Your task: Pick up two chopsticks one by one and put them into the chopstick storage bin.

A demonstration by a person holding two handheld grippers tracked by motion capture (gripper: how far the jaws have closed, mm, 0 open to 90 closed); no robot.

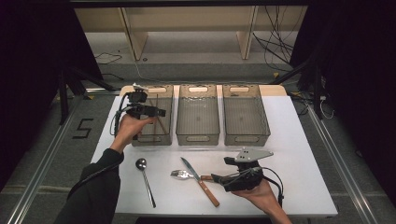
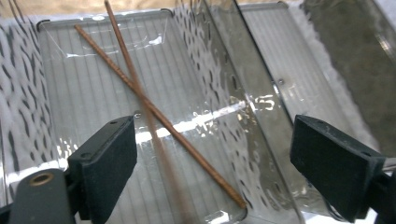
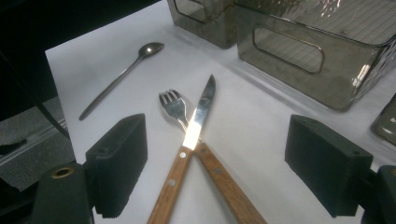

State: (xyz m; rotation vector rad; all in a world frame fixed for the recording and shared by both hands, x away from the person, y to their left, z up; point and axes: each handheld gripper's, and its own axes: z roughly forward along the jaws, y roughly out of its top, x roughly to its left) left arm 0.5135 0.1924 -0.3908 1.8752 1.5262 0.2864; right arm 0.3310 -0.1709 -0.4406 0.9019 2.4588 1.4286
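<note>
Left gripper: jaws wide, empty, over left bin holding chopsticks.
Right gripper: jaws wide, empty, lined up on crossed knife and fork, likely next.

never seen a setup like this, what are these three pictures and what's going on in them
A person at a table holds a two-jaw tool in each hand. One picture looks down from above; the other two come from cameras riding on the tools, looking along their black jaws. The left tool hangs open over the left bin, where two chopsticks lie crossed. The right tool is open, holding nothing, by a knife lying across a fork. A spoon lies farther left. The other two bins look empty.
</note>
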